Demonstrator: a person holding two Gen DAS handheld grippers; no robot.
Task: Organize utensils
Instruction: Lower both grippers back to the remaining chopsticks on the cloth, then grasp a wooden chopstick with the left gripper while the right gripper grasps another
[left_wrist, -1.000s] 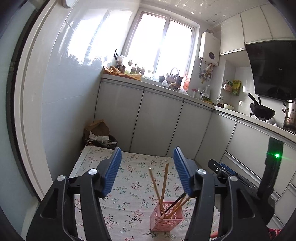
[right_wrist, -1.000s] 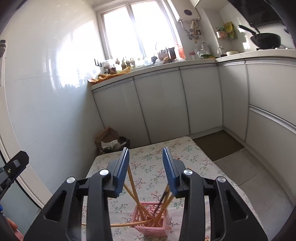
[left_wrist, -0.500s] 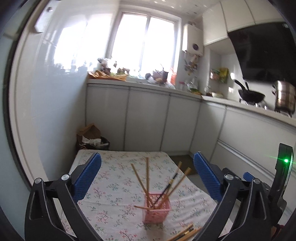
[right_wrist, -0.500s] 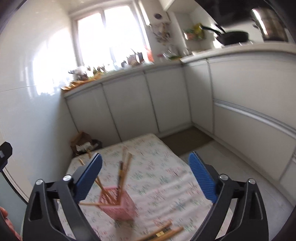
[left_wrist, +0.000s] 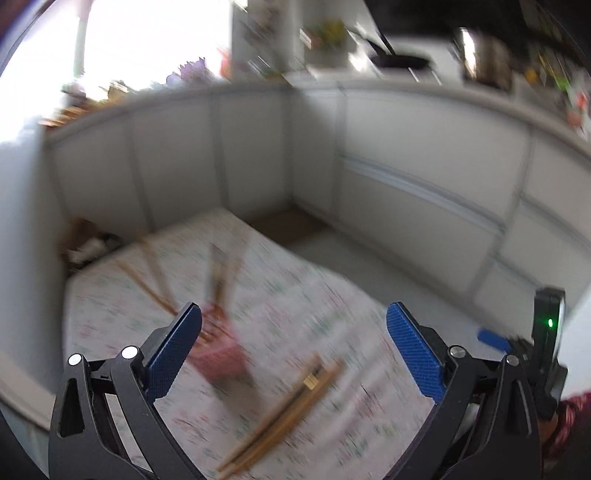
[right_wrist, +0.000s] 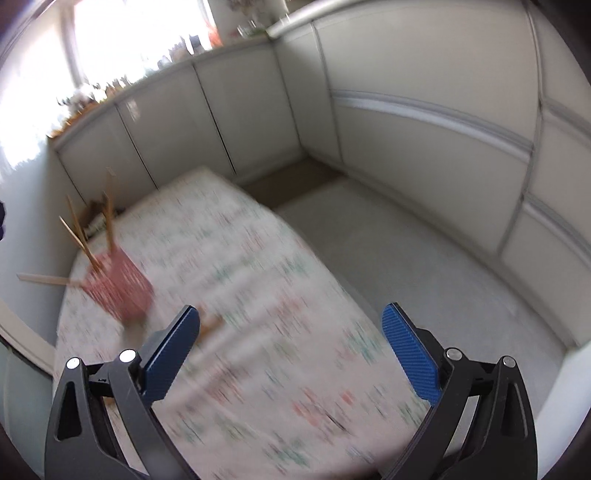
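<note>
Left wrist: no readable writing.

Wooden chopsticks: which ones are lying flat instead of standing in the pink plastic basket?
The loose bundle of wooden chopsticks on the flowered tablecloth, lying between the left gripper's open jaws. The others stand slanted in the pink basket.

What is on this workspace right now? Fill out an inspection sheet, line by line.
Surface: floral tablecloth, motion-blurred.
Job's things: pink basket upright with chopsticks leaning in it; loose chopsticks lying flat on the cloth near the left hand-held gripper.
Clutter: nothing seen on the cloth.
Grippers: left hand-held gripper open, empty; right hand-held gripper open, empty; both have just been opening.
Cables: nothing seen.
Surroundings: white cabinets, bright window, cardboard box on the floor beyond the table.
</note>
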